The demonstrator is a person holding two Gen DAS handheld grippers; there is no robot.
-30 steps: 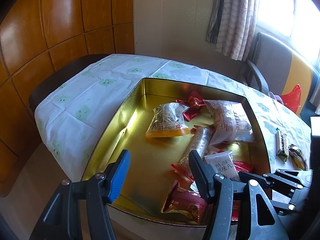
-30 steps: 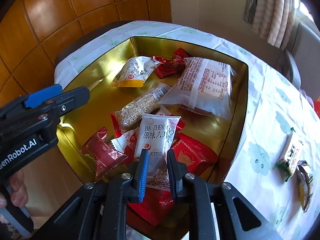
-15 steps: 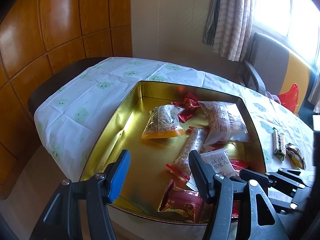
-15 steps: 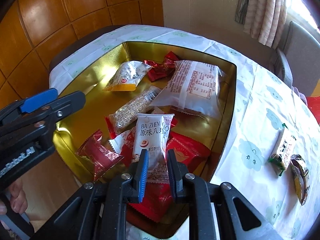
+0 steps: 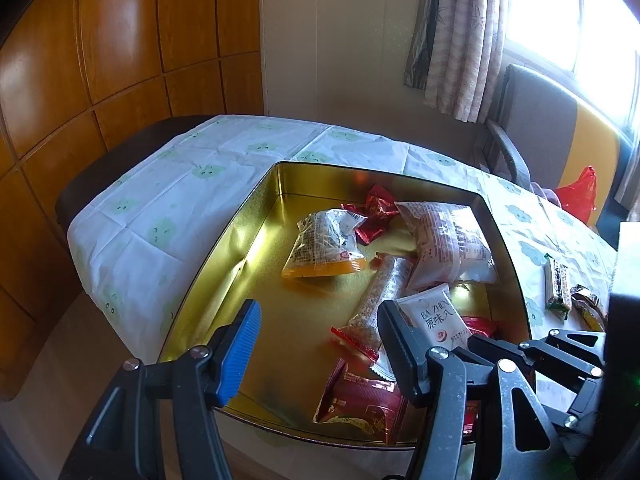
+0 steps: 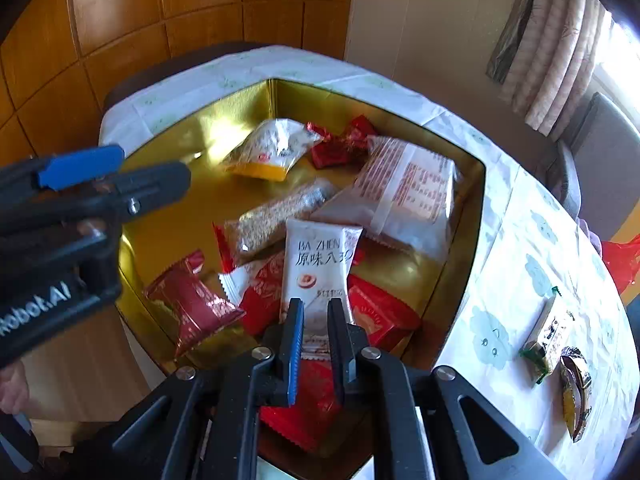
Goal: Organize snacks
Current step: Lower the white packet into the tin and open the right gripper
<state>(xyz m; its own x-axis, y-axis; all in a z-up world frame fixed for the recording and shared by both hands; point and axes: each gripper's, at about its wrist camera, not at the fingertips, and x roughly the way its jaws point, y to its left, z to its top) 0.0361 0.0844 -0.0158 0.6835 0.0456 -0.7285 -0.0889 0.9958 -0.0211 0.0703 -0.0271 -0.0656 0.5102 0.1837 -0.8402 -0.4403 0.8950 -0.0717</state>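
1 shallow gold metal tin (image 6: 476,208) sat on the bench (image 6: 532,256) under a white cloud-print cloth. Inside it I counted about 8 wrapped snacks, and 2 more small packets (image 6: 556,336) lay on the cloth well apart from it. The right claw (image 6: 316,320) pinched the bottom edge of 1 white snack packet with black lettering (image 6: 320,268), over the tin's near side. The left claw (image 5: 316,332) hung half-wide over the tin, holding nothing.
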